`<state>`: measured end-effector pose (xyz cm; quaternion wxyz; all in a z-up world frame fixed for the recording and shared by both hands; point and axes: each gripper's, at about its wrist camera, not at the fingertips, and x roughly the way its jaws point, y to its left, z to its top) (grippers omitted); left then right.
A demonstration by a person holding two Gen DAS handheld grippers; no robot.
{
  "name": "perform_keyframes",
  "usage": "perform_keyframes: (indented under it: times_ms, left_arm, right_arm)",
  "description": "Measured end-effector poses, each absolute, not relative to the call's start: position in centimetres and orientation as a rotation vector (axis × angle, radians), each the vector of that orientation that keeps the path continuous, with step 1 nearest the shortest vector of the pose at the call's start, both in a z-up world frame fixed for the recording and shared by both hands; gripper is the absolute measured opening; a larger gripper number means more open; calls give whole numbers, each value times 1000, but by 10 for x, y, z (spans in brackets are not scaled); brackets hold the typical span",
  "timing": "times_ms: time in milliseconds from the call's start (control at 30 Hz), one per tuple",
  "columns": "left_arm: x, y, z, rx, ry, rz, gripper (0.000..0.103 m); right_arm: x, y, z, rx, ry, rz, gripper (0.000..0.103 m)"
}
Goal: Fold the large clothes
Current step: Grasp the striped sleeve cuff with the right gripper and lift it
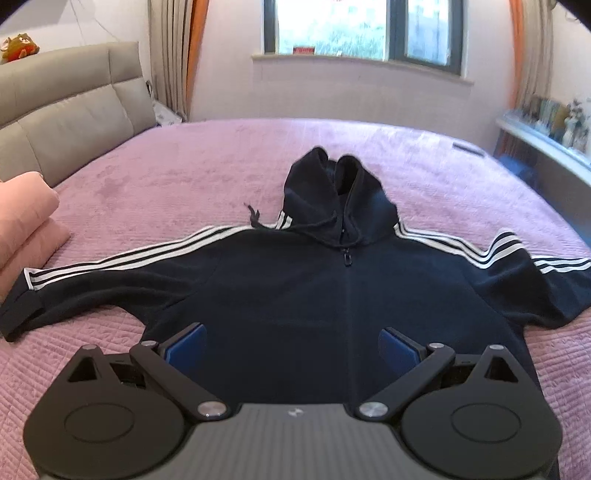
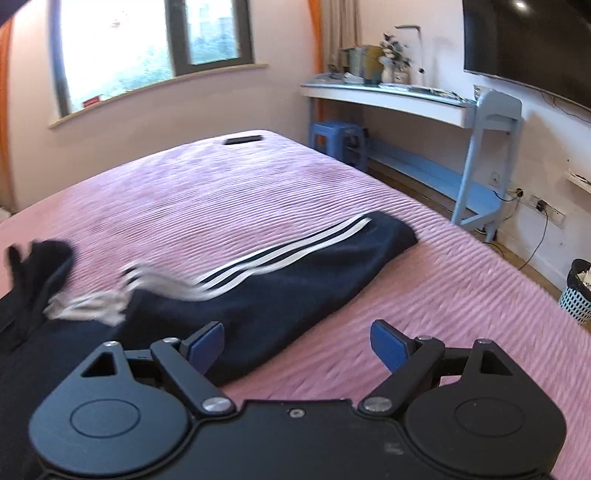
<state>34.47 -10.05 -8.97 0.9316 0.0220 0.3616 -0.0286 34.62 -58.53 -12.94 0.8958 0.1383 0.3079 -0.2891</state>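
Hoodie [image 1: 295,295]: it lay front up and zipped on the pink bedspread [image 1: 184,177], spread flat, with both sleeves stretched out to the sides.
Hood [image 1: 332,192]: it stood bunched at the end of the hoodie nearest the window [image 1: 362,29]; a drawstring [image 1: 255,218] trailed from it onto the bedspread.
Stripes: three white bands ran along each shoulder and sleeve of the hoodie.
Left sleeve in your view [image 1: 74,291]: its cuff reached toward a folded pink blanket [image 1: 26,229] at the headboard side of the hoodie.
Right sleeve [image 2: 295,273]: in the right wrist view it lay flat and pointed toward the desk [image 2: 388,96] side, its cuff short of the bed edge.
Left gripper [image 1: 291,347]: you held it above the hem end of the hoodie with its blue pads [image 1: 184,347] spread wide, nothing between them.
Right gripper [image 2: 297,347]: you held it near the underarm of the right sleeve, pads spread wide, one pad [image 2: 207,343] over the dark cloth and the other over bare bedspread; whether either touched the cloth, I could not tell.
Small dark flat thing [image 2: 243,140]: it sat on the bedspread well beyond the hoodie, toward the window; too blurred to name.
Blur: the shoulder of the hoodie was smeared in the right wrist view.
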Motion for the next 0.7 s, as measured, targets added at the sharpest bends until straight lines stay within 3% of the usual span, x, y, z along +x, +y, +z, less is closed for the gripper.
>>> perform_keyframes:
  times_ms: [300, 600, 667, 700]
  left_arm:
    - [382, -151, -90, 29, 828, 20, 98]
    - [421, -186, -96, 82, 850, 103, 98]
    - [427, -194, -99, 90, 867, 109, 98]
    - [429, -196, -101, 92, 870, 111, 98]
  right_arm:
    - [422, -752, -191, 478, 719, -705, 101]
    - [445, -825, -235, 728, 698, -667, 96]
    - [452, -820, -236, 702, 690, -653, 85]
    - [457, -817, -234, 663, 698, -655, 67]
